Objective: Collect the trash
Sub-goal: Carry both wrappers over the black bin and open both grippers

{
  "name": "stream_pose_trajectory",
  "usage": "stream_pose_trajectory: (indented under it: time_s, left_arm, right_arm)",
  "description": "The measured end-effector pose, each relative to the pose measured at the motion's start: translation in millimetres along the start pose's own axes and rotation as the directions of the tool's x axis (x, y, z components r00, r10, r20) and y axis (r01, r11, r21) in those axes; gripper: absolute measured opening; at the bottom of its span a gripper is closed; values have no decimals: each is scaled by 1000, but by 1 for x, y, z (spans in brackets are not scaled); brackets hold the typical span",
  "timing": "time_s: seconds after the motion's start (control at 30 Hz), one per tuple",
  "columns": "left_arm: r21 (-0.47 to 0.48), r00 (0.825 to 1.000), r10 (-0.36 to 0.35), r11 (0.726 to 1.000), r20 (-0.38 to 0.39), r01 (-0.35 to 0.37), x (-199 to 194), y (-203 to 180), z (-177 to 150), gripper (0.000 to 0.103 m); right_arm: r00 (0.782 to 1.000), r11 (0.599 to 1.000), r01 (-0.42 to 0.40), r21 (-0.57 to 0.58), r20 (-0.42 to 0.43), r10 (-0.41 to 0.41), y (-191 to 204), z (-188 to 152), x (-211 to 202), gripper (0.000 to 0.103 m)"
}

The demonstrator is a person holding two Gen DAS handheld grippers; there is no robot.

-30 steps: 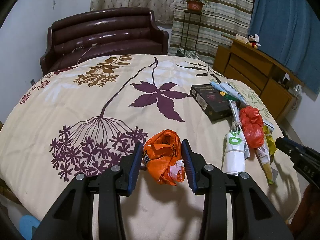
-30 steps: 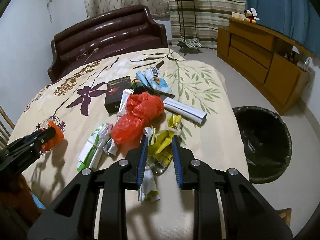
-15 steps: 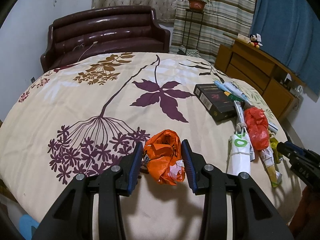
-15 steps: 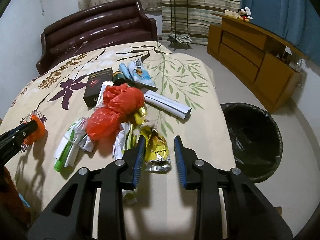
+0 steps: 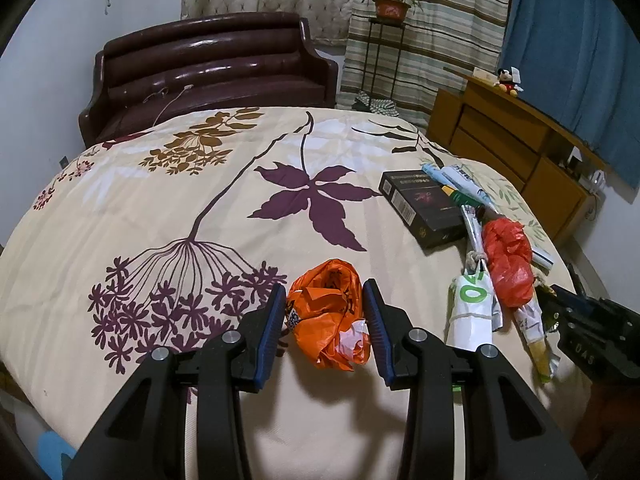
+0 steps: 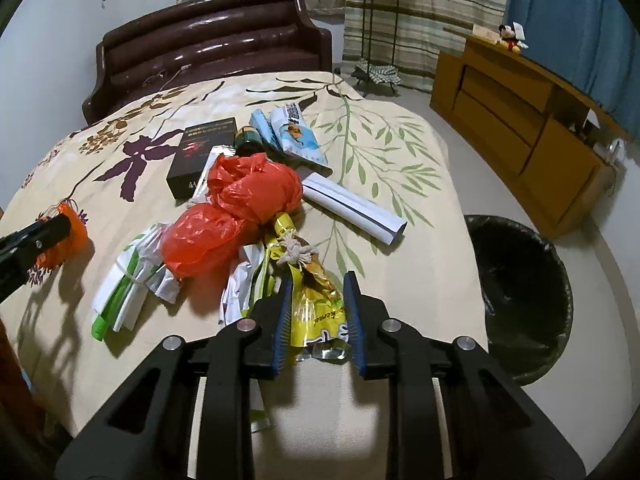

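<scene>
1. Right gripper (image 6: 316, 320) closing in on a yellow snack wrapper (image 6: 316, 308) at the near edge of the bed (image 6: 400, 152), jaws having just been narrowing with the wrapper between them, pads at or very nearly on its sides.
2. Left gripper (image 5: 324, 320) holding a crumpled orange plastic bag (image 5: 330, 320), partly open jaws pressing on both sides of it.
3. Pinching low and firmly on the wrapper advisable, foil looking slippery and a knotted string (image 6: 296, 254) lying across its far end.
4. Lifting straight up likely best, avoiding dragging the red plastic bag (image 6: 232, 216) and white wrappers (image 6: 136, 280) touching it just beyond.
5. Sitting farther back: a rolled white paper (image 6: 352, 208), a black box (image 6: 200, 152), blue packets (image 6: 288, 128).
6. Standing on the floor just right of the bed: a black-lined trash bin (image 6: 520, 300), mouth open, path to it looking unobstructed.
7. Bounding the far right: a wooden cabinet (image 6: 520, 120); ending the bed at the back: a dark headboard (image 6: 208, 40).
</scene>
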State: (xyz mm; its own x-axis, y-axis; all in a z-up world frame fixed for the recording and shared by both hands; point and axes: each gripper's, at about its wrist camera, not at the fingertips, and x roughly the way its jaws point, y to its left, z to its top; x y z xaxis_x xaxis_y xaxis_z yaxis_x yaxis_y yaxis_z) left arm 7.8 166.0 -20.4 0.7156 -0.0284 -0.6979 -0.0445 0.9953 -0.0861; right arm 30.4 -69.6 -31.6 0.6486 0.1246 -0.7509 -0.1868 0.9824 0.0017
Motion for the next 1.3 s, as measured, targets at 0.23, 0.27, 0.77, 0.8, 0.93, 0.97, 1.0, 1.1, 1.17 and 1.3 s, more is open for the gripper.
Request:
stream_pose_trajectory:
  time_s: [0.23, 0.27, 0.77, 0.8, 0.93, 0.97, 1.0, 1.1, 1.17, 1.3]
  left_arm:
    - [23, 999, -19, 1000, 31, 19, -9, -19, 0, 40]
    - [26, 999, -24, 999, 37, 23, -11, -23, 0, 40]
    - [172, 975, -202, 968, 89, 185, -19, -134, 17, 40]
    - [190, 973, -214, 962, 89, 195, -18, -145, 17, 40]
    - [231, 964, -256, 945, 75, 233, -12, -180, 19, 40]
    - [238, 962, -264, 941, 70, 241, -9, -188, 19, 40]
    - [246, 960, -273, 936, 63, 250, -6, -197, 19, 40]
    - [272, 956, -290, 924, 47, 267, 3, -221, 19, 40]
    - [287, 955, -293, 919, 38, 270, 9, -235, 18, 40]
    - [309, 957, -289, 911, 10, 272, 26, -262, 18, 40]
  right_arm:
    - [999, 1000, 6, 3, 40, -6, -8, -3, -14, 23]
    - [999, 1000, 8, 7, 49, -8, -11, -2, -18, 23]
    - [979, 979, 151, 140, 117, -168, -107, -2, -45, 23]
    - [977, 975, 161, 150, 118, -179, -114, -3, -46, 23]
    - [966, 960, 202, 193, 119, -228, -143, -7, -48, 23]
    - [965, 957, 207, 201, 119, -234, -149, -7, -48, 23]
    - [963, 954, 213, 211, 118, -242, -156, -7, -48, 23]
    - [957, 945, 236, 227, 116, -267, -171, -9, -45, 23]
    - [955, 940, 242, 240, 113, -274, -180, -11, -43, 23]
    - [954, 931, 245, 271, 103, -281, -200, -14, -35, 23]
